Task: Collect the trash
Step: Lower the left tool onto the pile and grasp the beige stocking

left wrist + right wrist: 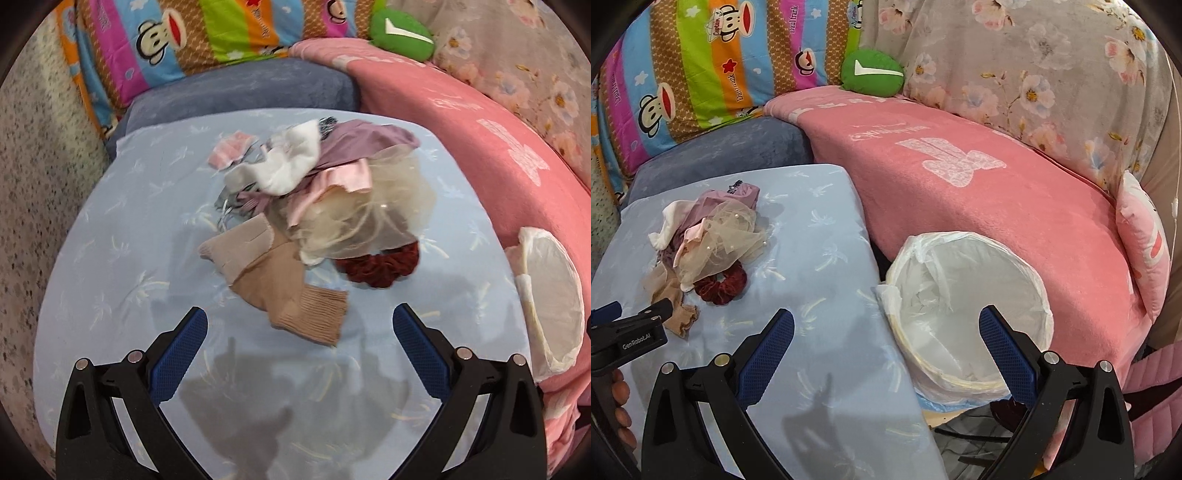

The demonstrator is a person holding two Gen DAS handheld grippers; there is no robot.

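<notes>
A pale blue palm-print surface [122,229] is lying in front of a grey-blue cushion [240,92], with a striped cartoon-monkey quilt [701,62] bunching up behind it. A pink blanket [979,192] is draping over the seat just beside it, a green plush [873,72] and floral grey fabric [1052,74] resting along its back edge. A speckled wall [33,192] is rising at the left.

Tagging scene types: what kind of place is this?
Likely a bedroom or living-room corner at home: cartoon quilt, pink blanket over a cushion, lined trash bin beside a pile of cloth scraps.
</notes>
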